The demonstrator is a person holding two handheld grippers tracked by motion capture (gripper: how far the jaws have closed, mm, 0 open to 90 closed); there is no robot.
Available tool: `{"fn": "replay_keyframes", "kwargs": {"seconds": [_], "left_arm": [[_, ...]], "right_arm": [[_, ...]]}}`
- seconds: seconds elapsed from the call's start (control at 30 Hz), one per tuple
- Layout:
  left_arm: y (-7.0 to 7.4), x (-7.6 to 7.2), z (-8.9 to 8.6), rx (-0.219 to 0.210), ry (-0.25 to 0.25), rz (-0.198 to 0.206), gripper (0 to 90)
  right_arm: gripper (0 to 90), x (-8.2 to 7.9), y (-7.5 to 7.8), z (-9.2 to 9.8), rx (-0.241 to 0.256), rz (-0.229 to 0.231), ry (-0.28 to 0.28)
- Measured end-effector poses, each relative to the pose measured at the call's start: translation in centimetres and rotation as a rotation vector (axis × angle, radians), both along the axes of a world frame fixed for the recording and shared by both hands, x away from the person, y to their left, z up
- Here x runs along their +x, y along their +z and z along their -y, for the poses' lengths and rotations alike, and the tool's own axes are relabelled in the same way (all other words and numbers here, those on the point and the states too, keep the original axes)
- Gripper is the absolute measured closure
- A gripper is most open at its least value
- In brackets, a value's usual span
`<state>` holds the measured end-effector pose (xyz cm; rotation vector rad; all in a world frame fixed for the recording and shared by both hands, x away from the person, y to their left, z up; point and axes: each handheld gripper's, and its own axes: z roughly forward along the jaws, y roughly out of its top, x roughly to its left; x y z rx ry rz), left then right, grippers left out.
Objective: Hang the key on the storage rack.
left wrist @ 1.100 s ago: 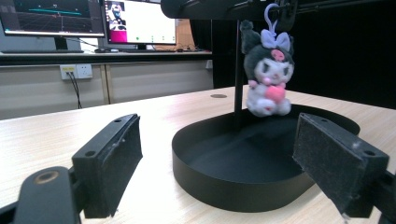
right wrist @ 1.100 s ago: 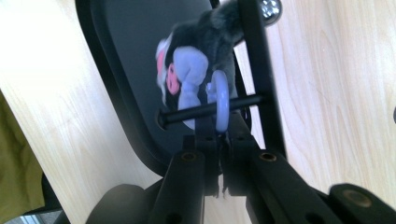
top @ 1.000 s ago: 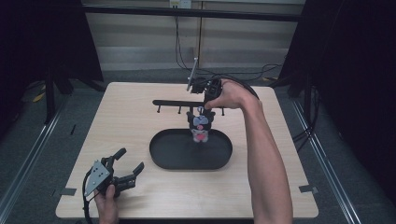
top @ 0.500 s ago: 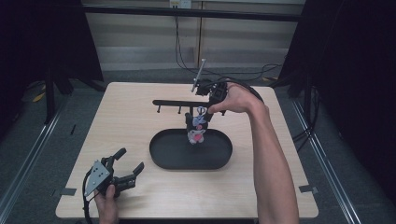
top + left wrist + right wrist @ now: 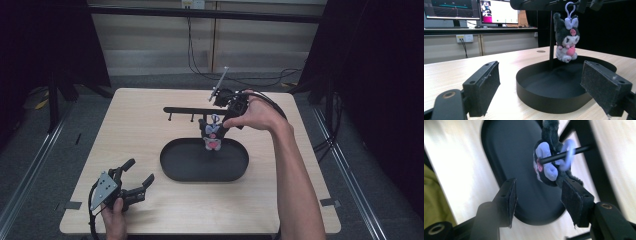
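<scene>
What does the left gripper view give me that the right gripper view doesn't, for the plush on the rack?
Left gripper view: the plush toy side-on, hanging by its lilac loop from a peg, above the black tray and clear of its floor; the rack's upright post stands behind it.

Right gripper view: the right gripper with jaws open, the plush just beyond them, nothing clamped, and the thin peg passing through the loop.

Both: plush, loop, tray, wooden table.

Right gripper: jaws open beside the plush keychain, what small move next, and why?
Probably draw the right gripper back clear. Its jaws stand open, the black-and-white plush keychain already hangs by its lilac loop from the black rack's peg over the black oval tray.
</scene>
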<state>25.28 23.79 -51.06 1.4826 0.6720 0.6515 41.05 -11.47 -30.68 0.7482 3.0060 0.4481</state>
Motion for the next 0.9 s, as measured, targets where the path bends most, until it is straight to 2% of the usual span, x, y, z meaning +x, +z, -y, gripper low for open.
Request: {"fn": "replay_keyframes", "kwargs": {"seconds": [0.07, 0.13, 0.23, 0.33, 0.37, 0.4, 0.5, 0.63, 0.7, 0.8, 0.9], "left_arm": [[0.0, 0.0, 0.0, 0.000, 0.002, 0.000, 15.2], [0.0, 0.0, 0.0, 0.000, 0.000, 0.000, 15.2], [0.0, 0.0, 0.0, 0.000, 0.000, 0.000, 15.2], [0.0, 0.0, 0.0, 0.001, 0.003, 0.000, 15.2], [0.0, 0.0, 0.0, 0.000, 0.003, 0.000, 15.2], [0.0, 0.0, 0.0, 0.000, 0.003, 0.000, 15.2], [0.0, 0.0, 0.0, 0.001, 0.003, 0.000, 15.2], [0.0, 0.0, 0.0, -0.001, 0.003, 0.000, 15.2], [0.0, 0.0, 0.0, 0.000, 0.003, 0.000, 15.2], [0.0, 0.0, 0.0, 0.000, 0.003, 0.000, 15.2], [0.0, 0.0, 0.0, 0.000, 0.003, 0.000, 15.2]], "right_arm": [[45.0, -0.3, 0.0, 0.0, 0.004, 0.005, -0.008], [44.7, -1.0, -0.2, 0.3, 0.037, 0.000, -0.015], [41.6, -1.7, -0.4, 0.7, 0.059, 0.021, -0.022], [45.6, -2.6, -0.4, 1.0, 0.116, 0.032, -0.026], [45.3, -2.9, -0.5, 1.1, 0.147, 0.030, -0.023], [44.4, -3.2, -0.6, 1.2, 0.157, 0.039, -0.023], [41.1, -4.2, -1.0, 1.3, 0.169, 0.076, -0.023], [42.1, -5.3, -1.9, 1.4, 0.180, 0.107, -0.002], [42.0, -5.7, -2.5, 1.6, 0.201, 0.132, -0.006], [40.4, -6.2, -3.0, 1.8, 0.208, 0.151, -0.006], [36.0, -7.4, -4.2, 2.2, 0.244, 0.177, -0.038]]}}
